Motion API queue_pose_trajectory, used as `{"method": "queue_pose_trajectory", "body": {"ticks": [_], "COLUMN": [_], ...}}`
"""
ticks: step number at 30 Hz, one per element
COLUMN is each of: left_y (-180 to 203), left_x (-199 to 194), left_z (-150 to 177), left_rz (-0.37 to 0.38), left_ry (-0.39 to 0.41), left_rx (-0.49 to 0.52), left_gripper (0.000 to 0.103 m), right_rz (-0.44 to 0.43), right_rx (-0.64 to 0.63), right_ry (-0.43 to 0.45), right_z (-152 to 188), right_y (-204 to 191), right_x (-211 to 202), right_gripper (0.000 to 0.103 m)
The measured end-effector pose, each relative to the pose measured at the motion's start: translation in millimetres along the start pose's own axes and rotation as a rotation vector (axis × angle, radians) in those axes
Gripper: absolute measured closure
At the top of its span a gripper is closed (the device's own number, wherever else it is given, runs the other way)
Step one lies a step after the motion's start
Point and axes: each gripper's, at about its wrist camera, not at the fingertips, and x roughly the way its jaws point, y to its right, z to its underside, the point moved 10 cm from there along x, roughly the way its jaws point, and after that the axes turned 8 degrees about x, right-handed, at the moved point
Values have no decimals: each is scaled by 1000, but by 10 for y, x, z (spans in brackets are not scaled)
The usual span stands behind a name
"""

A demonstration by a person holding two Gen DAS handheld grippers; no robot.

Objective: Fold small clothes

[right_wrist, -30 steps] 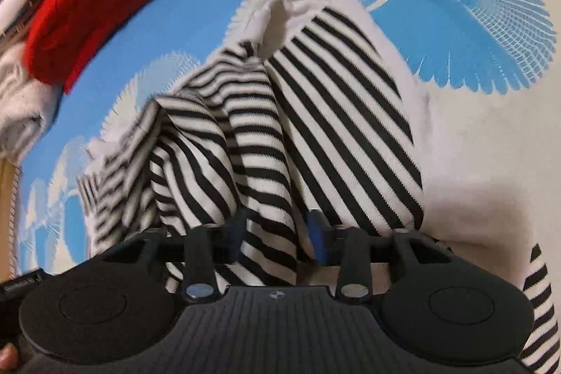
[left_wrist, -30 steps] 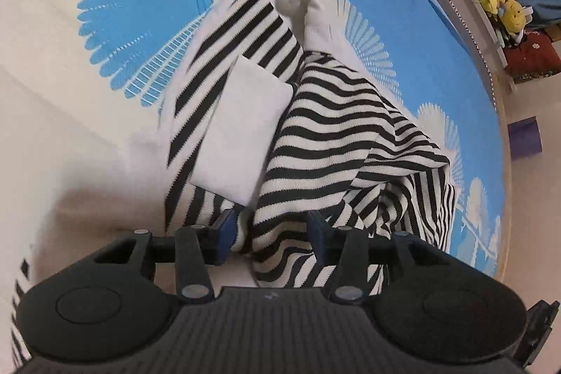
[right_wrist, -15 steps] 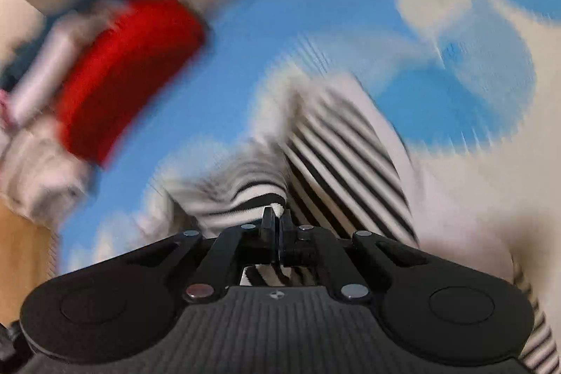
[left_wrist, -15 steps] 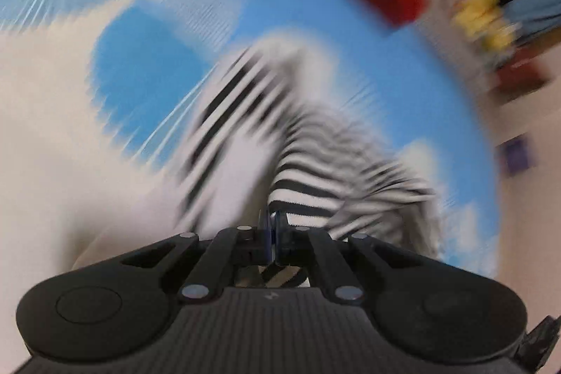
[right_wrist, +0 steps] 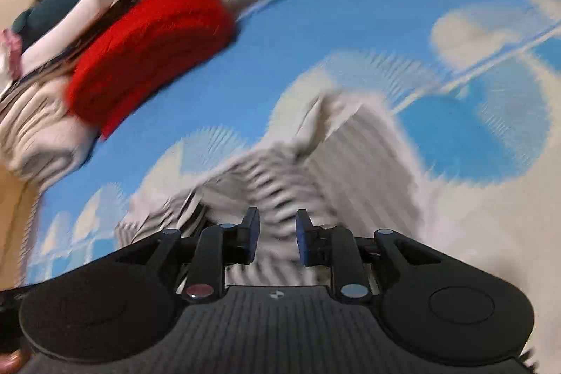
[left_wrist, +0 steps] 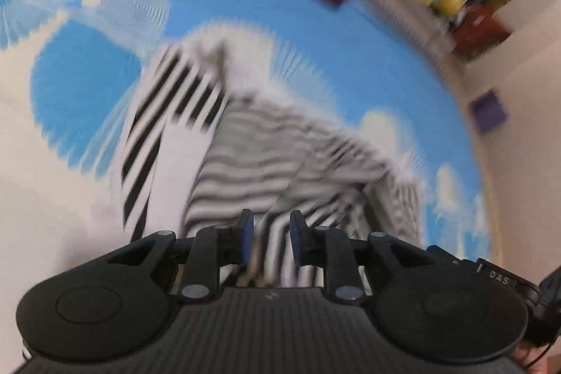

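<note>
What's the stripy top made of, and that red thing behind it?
Stripy top: probably soft knit cloth, matte; it drapes in folds, though blur hides the weave. Red thing: seems fuzzy wool or yarn, folded thick, with a hairy edge.

your blue-and-white patterned bed cover carries the striped garment mid-surface, a red knit piece and pale folded clothes toward its far edge.

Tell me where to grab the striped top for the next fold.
Probably the near hem of the striped top, pinched from above: it bunches into raised ridges just ahead of both grippers, so pads can close over a fold. Blur hides finer detail.
</note>
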Motion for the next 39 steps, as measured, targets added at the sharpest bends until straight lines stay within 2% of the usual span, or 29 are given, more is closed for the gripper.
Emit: {"method": "queue_pose_trajectory", "body": {"ticks": [1, 3, 4, 5, 7, 9, 11, 12, 13, 14, 17, 20, 24, 26, 29, 36, 39], "left_y": [-130, -370, -391, -363, -188, -54, -46, -116, -206, -265, -178, -42, 165, 241, 305, 270, 227], "left_x": [106, 185, 183, 153, 44, 4, 35, 100, 164, 197, 139, -66, -476, -721, -1033, -1762, -1987], "left_z": [100, 208, 196, 157, 49, 10, 127, 204, 279, 324, 300, 182, 176, 279, 483, 1066, 1386], "left_rz": [-70, -164, -166, -167, -137, -80, -84, -129, -176, -187, -163, -155, -220, -268, -303, -316, -307], "left_ry": [-62, -115, -113, -100, -44, -15, -48, -89, -125, -140, -126, -38, 90, 132, 153, 185, 191], "left_rx": [-9, -45, -50, -36, 26, 53, 63, 67, 67, 60, 93, 151, 295, 360, 389, 408, 462], "left_gripper": [81, 89, 90, 90, 87, 84, 83, 83, 85, 86, 84, 74, 46, 45, 45, 42, 42], "right_rz": [19, 151, 210, 224, 209, 172, 128, 127, 152, 191, 230, 200, 140, 123, 127, 96, 100], "right_rx": [10, 34, 53, 83, 124, 83, 53, 44, 41, 46, 96, 55, -47, -99, -133, -202, -180], "right_ry": [-51, -147, -179, -200, -201, -155, -119, -121, -137, -164, -222, -152, 11, 93, 186, 288, 323], "right_z": [82, 246, 307, 336, 334, 247, 197, 206, 243, 299, 395, 252, 22, -80, -83, 225, 431], "right_y": [55, 323, 481, 576, 600, 454, 338, 327, 375, 468, 584, 407, 93, -28, -87, 71, 288], "right_x": [92, 288, 346, 368, 337, 251, 187, 198, 235, 290, 385, 194, -232, -509, -980, -2125, -2556], "right_gripper": [79, 79, 81, 81, 81, 80, 76, 74, 72, 72, 73, 72, 72, 72, 72, 72, 64]}}
